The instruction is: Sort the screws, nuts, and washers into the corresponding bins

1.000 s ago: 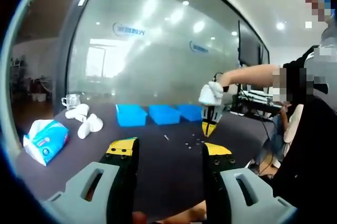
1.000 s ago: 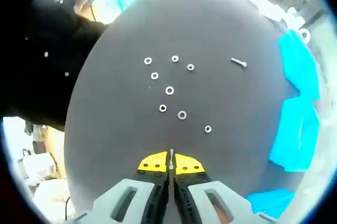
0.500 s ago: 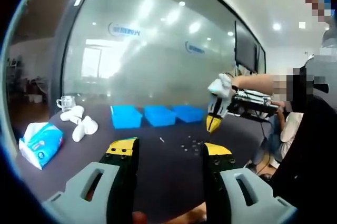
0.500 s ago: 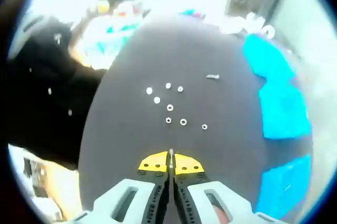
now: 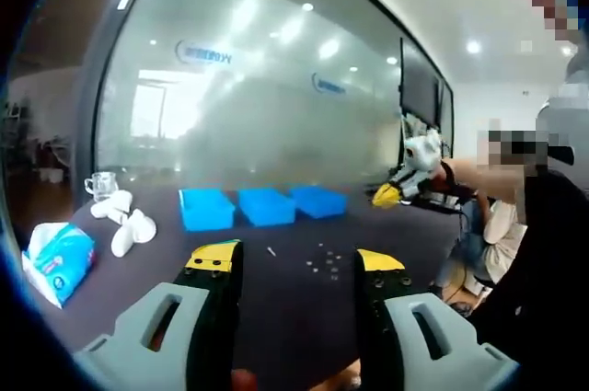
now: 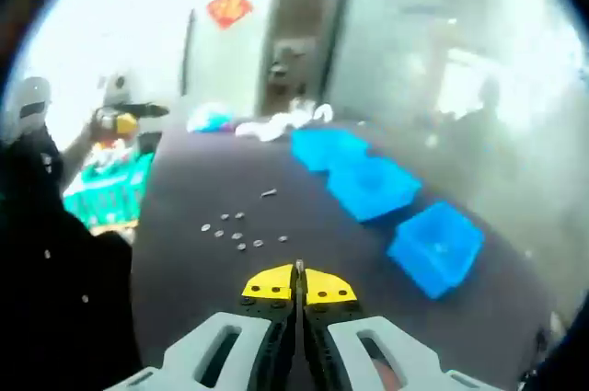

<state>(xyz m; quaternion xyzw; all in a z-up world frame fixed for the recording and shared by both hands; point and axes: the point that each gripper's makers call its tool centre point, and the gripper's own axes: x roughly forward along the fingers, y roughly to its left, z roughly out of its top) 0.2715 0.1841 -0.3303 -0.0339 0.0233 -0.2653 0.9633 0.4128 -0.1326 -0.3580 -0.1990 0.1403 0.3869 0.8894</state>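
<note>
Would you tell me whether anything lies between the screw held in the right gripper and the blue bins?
Nothing visible does. The right gripper is shut on a screw; ahead, bare dark table runs to the three blue bins, and the loose hardware lies off to the side.

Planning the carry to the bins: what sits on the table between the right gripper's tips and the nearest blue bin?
In the right gripper view, only bare dark table separates the right gripper from the nearest blue bin; the loose hardware lies off to the other side.
</note>
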